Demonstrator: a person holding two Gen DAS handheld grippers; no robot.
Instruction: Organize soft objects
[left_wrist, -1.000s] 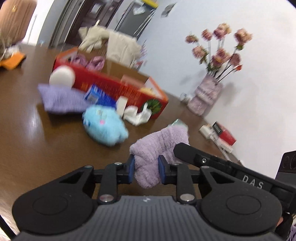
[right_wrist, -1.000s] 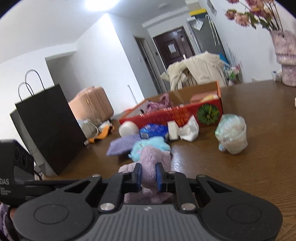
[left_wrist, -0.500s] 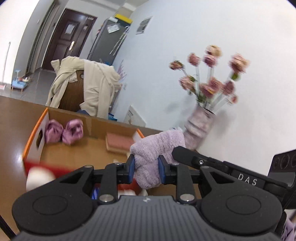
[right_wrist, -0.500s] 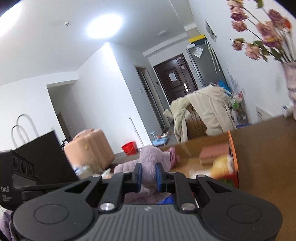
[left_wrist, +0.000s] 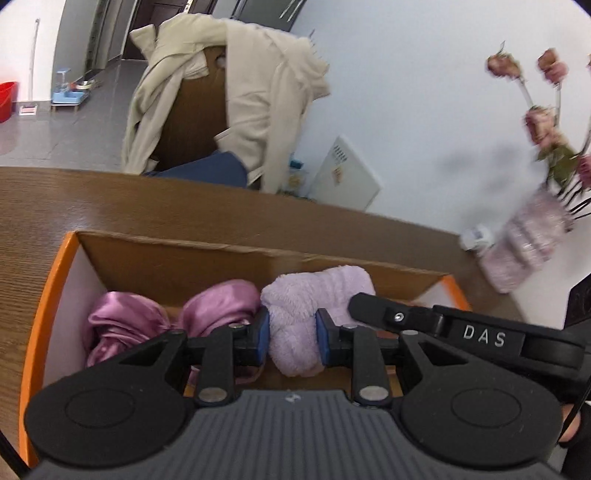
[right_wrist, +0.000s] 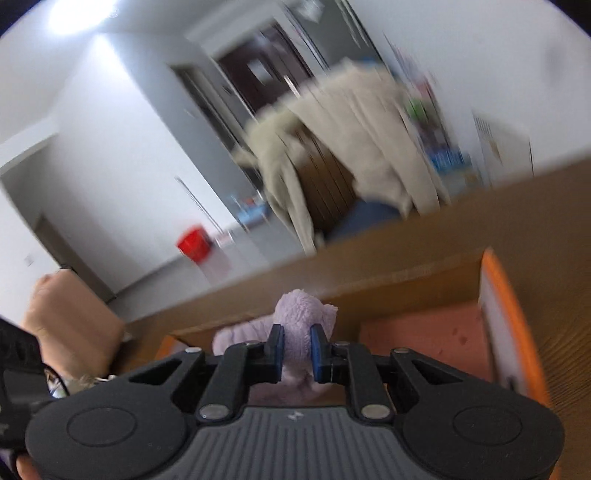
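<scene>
Motion blur smeared the right wrist view, where the draped cream coat (right_wrist: 343, 147) and the doorway (right_wrist: 266, 77) behind it dissolved into streaks. The left hand-held gripper (left_wrist: 291, 334) hid the lower part of the lilac plush cloth (left_wrist: 314, 295) and much of the pink satin bundle (left_wrist: 166, 317). The cardboard box (left_wrist: 48, 295) ran out of sight under the gripper body, its near wall unseen. The flowers (left_wrist: 546, 125) were blurred and cut off at the left wrist view's right edge.

Black left gripper (left_wrist: 291, 336) and right gripper (right_wrist: 297, 353), blue-padded fingers (left_wrist: 263, 335), ribbed grey housing, silver screws, "DAS" lettering
</scene>
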